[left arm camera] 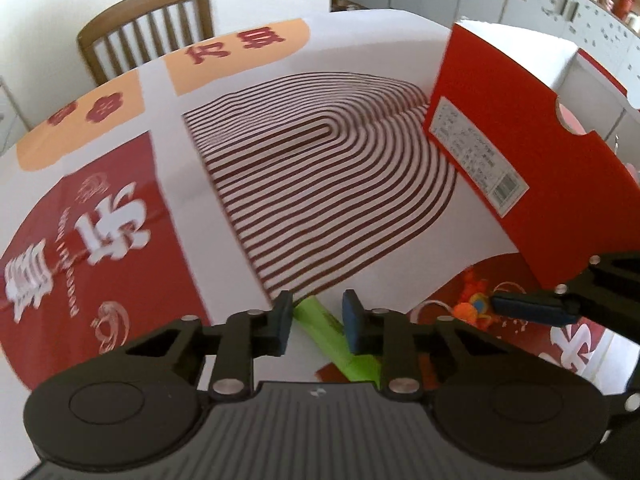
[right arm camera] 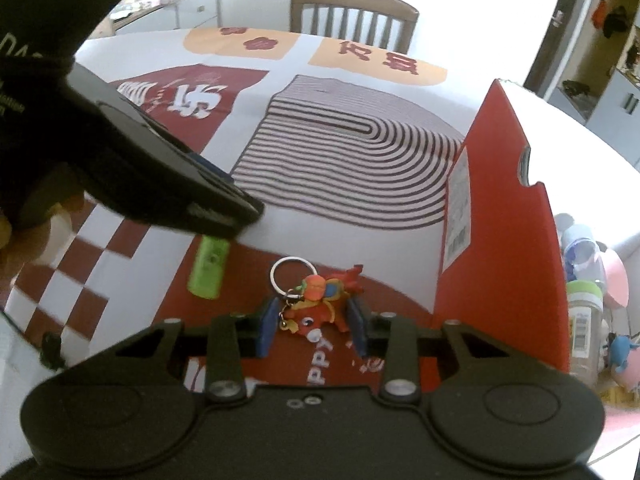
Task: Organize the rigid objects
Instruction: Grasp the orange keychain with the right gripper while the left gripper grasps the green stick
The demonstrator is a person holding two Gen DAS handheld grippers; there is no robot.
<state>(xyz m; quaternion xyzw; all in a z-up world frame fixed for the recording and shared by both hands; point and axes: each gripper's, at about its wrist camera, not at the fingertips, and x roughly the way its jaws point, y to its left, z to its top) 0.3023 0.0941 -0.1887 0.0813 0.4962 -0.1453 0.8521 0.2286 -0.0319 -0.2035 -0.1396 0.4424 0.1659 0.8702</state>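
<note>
The right claw (right arm camera: 313,325) pinches a keychain (right arm camera: 316,312) on the tabletop (right arm camera: 360,236), ring pointing away, just beside the red box (right arm camera: 500,216). The left claw (left arm camera: 316,322) straddles a green tube (left arm camera: 336,340) lying lengthwise between its narrowed pads, clamping not visible; striped middle lies open.

Table covering (left arm camera: 360,60): was white, printed with dark red panels bearing white characters, pale orange panels with dark red characters and blossoms, a fan of maroon and white stripes, and a red and white chequered patch.
Box (left arm camera: 520,152): was bright red, with a white printed label and barcode.
Cylinder (right arm camera: 209,267): was lime green.
Keychain figure (right arm camera: 320,312): was red and orange with a blue detail, on a silver ring.
Left gripper (left arm camera: 316,322) and right gripper (right arm camera: 316,326): were black with blue pads.
Chair (left arm camera: 148,28): was brown wood.
</note>
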